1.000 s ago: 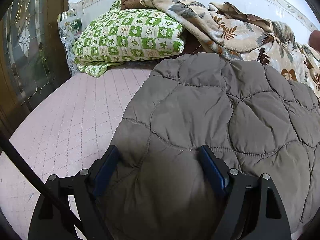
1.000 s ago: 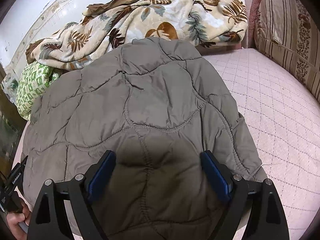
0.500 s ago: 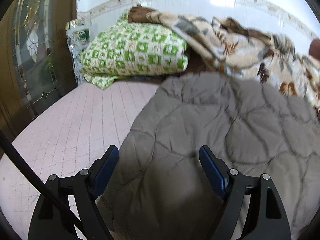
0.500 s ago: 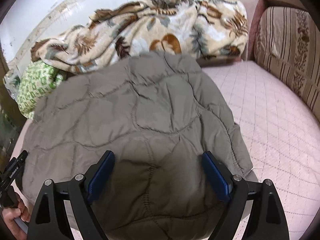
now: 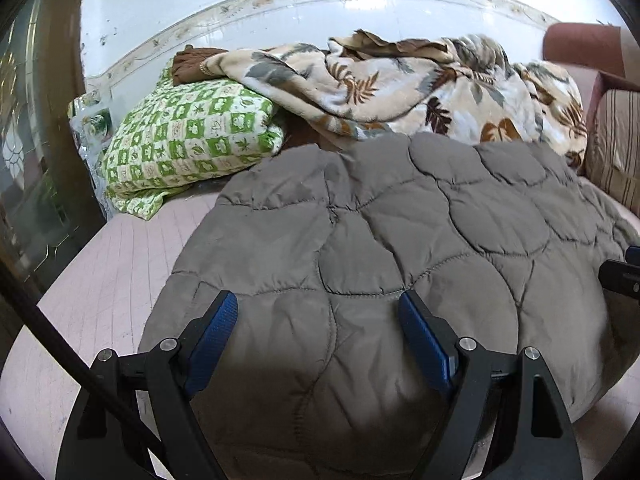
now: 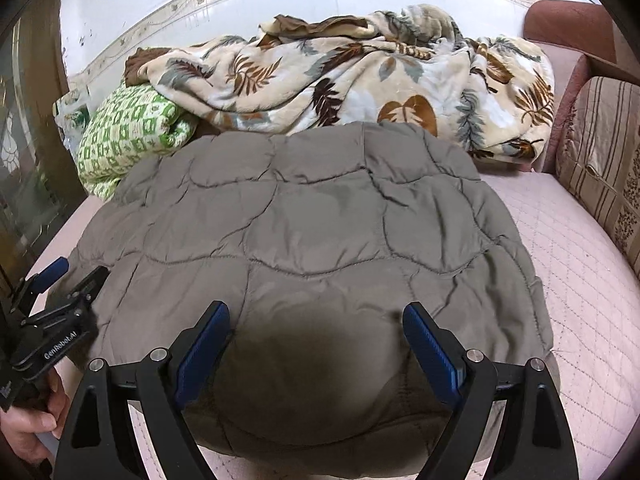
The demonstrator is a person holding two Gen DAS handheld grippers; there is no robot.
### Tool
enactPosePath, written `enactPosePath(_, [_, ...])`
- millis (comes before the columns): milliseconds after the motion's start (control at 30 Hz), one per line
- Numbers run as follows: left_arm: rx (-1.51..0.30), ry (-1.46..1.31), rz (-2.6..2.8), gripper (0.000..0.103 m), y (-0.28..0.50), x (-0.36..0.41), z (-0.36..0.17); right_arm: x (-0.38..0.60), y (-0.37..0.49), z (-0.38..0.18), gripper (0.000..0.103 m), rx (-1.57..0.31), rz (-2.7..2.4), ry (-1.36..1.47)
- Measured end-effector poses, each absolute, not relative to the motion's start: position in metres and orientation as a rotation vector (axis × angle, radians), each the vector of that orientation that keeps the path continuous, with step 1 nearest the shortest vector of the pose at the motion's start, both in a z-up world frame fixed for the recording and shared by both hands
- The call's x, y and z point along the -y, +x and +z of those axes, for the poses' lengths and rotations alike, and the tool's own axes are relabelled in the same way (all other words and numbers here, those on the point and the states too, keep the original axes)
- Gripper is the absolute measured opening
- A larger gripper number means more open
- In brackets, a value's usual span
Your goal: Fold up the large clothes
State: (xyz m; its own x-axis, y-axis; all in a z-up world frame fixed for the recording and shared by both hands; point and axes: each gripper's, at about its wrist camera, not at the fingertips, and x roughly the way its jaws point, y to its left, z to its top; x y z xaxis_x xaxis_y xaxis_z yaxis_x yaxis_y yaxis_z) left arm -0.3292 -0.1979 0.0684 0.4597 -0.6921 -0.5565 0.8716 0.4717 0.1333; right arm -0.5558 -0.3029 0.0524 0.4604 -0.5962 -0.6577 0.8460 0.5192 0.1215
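The pink quilted bed (image 6: 568,264) carries everything. Along its far edge, against the wall, lie a leaf-print blanket (image 6: 340,80) and, toward the far left corner, a green checked pillow (image 5: 192,140). The grey quilted jacket (image 6: 304,232) lies folded in the middle of the bed, its near fold reaching the near edge. Over the last second both grippers have drawn back from it, so more of the jacket and bed shows. The left gripper (image 5: 320,344) and right gripper (image 6: 316,348) each hover with 2 fingers spread wide, pinching nothing. By my reading, this fold is laid and released; another fold or smoothing comes next.
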Motion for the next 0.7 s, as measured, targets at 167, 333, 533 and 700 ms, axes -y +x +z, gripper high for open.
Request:
enactPosePath(167, [-0.514, 0.429, -1.01, 0.082, -0.325, 0.201, 0.062, 0.309, -0.553, 0.04, 0.091, -0.642, -0.916, 0.515])
enactPosePath(333, [-0.502, 0.446, -1.006, 0.082, -0.329, 0.2, 0.059, 0.312, -0.554, 0.035, 0.092, -0.659, -0.908, 0.543])
enactPosePath(533, [-0.5, 0.444, -1.007, 0.082, -0.329, 0.2, 0.06, 0.311, -0.553, 0.035, 0.092, -0.665, -0.911, 0.536])
enactPosePath(700, [-0.499, 0.438, -1.007, 0.082, -0.329, 0.2, 0.061, 0.311, -0.553, 0.037, 0.092, -0.66, -0.913, 0.535])
